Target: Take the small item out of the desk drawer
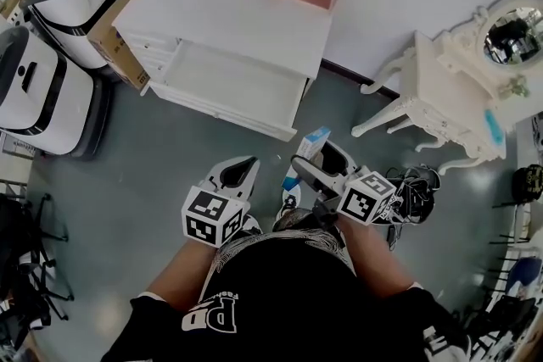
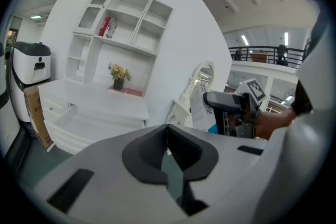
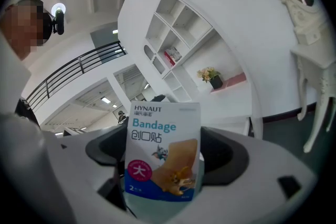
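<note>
bandage box (image 3: 163,131) upright, pinched between right gripper (image 3: 165,157) fingers (image 3: 227,157).

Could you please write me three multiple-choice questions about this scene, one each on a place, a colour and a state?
1. Where is the bandage box?
A. In the open drawer.
B. Between the jaws of the right gripper.
C. On the desk top.

2. What colour is the desk?
A. Black.
B. White.
C. Red.

3. How is the left gripper?
A. Wide open.
B. Shut on the box.
C. Shut, holding nothing.

Answers:
1 B: the right gripper view shows its jaws clamped on the box.
2 B: the head view shows the desk white all over.
3 C: the left gripper view shows its jaws meeting with nothing between them.
</note>
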`<state>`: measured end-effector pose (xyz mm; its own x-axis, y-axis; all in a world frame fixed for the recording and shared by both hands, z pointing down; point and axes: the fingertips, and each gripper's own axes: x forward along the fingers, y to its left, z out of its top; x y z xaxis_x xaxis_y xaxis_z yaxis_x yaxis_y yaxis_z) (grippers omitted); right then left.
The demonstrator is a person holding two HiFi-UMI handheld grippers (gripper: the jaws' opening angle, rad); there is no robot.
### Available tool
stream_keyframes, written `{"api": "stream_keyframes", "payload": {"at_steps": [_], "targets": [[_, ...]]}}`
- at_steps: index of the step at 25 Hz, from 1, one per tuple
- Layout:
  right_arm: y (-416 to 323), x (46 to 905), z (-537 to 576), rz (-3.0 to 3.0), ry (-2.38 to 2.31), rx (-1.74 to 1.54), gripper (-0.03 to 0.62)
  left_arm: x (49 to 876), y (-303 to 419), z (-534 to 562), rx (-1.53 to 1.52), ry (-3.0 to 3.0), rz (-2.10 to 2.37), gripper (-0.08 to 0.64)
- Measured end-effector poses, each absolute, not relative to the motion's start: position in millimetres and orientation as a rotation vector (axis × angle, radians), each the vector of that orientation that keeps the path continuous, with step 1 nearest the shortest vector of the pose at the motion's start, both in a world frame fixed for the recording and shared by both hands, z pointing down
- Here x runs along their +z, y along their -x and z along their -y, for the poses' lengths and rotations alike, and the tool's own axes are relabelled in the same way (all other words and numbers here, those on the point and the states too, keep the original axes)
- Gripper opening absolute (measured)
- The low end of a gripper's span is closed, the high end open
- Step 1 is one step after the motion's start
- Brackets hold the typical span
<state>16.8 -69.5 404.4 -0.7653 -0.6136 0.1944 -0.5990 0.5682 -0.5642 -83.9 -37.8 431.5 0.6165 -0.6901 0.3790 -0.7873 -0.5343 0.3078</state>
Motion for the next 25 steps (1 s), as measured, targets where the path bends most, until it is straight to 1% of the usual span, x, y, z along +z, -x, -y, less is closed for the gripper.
{"api": "stream_keyframes", "payload": {"at_steps": [10,15,25], "targets": [[-49,400,64,-2.813,1.015,-0.932,0.43,426,60,36,0.287,-2.383,1.253,0.015],[-90,392,74,-2.839,0.97,-0.931,0.43,419,25,40,0.278,-2.349,1.304,0.015],[-119,394,75,-2.852,0.889,-0.925,0.43,421,-4,35,0.286,-2.324,1.37,0.015]]}}
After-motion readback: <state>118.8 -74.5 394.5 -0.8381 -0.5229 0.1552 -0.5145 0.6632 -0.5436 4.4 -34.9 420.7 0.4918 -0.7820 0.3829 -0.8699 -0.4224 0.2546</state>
